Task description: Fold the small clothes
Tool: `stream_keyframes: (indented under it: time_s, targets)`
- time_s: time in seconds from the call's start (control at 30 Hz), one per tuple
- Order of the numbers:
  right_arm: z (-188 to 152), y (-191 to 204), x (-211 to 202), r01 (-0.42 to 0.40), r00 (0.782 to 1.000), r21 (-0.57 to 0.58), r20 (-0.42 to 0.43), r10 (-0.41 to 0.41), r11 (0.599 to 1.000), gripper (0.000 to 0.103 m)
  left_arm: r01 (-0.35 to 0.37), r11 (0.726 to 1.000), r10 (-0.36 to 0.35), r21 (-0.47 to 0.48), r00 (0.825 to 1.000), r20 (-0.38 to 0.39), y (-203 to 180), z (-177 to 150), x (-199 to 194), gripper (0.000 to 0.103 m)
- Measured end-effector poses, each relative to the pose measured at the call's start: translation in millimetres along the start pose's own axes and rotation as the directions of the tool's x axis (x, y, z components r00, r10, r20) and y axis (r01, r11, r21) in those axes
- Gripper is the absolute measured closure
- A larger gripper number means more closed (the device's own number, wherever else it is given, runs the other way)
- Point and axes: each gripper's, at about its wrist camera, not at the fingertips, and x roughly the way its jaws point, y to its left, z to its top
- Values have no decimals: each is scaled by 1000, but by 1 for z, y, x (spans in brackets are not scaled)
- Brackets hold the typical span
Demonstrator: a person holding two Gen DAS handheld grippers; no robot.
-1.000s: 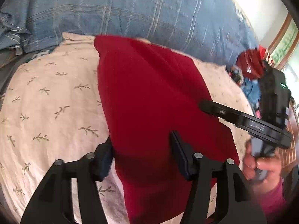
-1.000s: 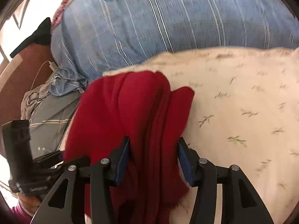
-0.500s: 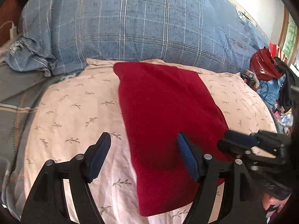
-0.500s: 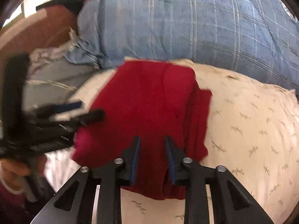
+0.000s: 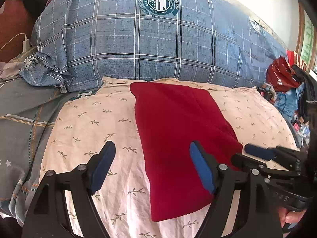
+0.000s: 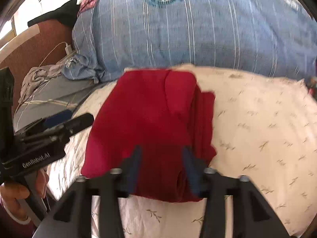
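Observation:
A red garment [image 5: 178, 134] lies folded into a long rectangle on the cream leaf-print sheet [image 5: 89, 123]. My left gripper [image 5: 152, 158] hovers over its near left edge. Its jaws are opening, and the pads touch no cloth. In the right wrist view the same garment [image 6: 148, 119] shows stacked folds along its right side. My right gripper [image 6: 161, 153], blurred, hangs above the near edge. Its jaws are also opening, with nothing pinched between them. Each gripper also shows in the other view: the right gripper [image 5: 257, 154] at the garment's right corner, the left gripper [image 6: 69, 123] at its left side.
A big blue plaid pillow [image 5: 148, 45] lies right behind the garment. Grey plaid bedding [image 5: 21, 119] covers the left. A red bag [image 5: 281, 75] and clutter sit at the right edge. A charger and cable [image 6: 67, 49] lie by the brown headboard [image 6: 35, 47].
Both grippers have drawn back and up from the garment, which now lies flat. The left jaws have widened. The right jaws nearly shut half a second ago and have spread again.

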Motion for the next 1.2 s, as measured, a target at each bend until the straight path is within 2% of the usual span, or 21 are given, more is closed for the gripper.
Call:
stream_keyframes:
  time_s: [0.07, 0.2, 0.43, 0.67, 0.73, 0.83, 1.2]
  targets:
    - [4, 4, -5, 33, 999, -21, 21, -33, 999, 47, -9, 1000, 9, -1, 1000, 1, -1, 1, -2, 25]
    - [8, 6, -9, 60, 997, -15, 50, -59, 998, 33, -35, 999, 35, -2, 999, 26, -1, 1, -8, 25]
    - [10, 2, -11, 60, 996, 12, 73, -60, 998, 26, -62, 998, 63, -6, 996, 58, 1, 2, -16, 25]
    - [12, 1, -10, 47, 995, 31, 82, -50, 998, 25, -88, 996, 88, -1, 993, 77, 2, 2, -17, 25]
    - [11, 1, -10, 45, 995, 33, 84, -48, 998, 25, -86, 996, 86, -2, 993, 76, 3, 2, -17, 20]
    - [11, 0, -9, 53, 994, 34, 91, -56, 998, 24, -77, 997, 78, -12, 994, 76, 4, 2, -18, 18]
    - [10, -6, -5, 40, 995, 67, 88, -46, 997, 22, -136, 990, 133, 32, 988, 78, 0, 1, -17, 17]
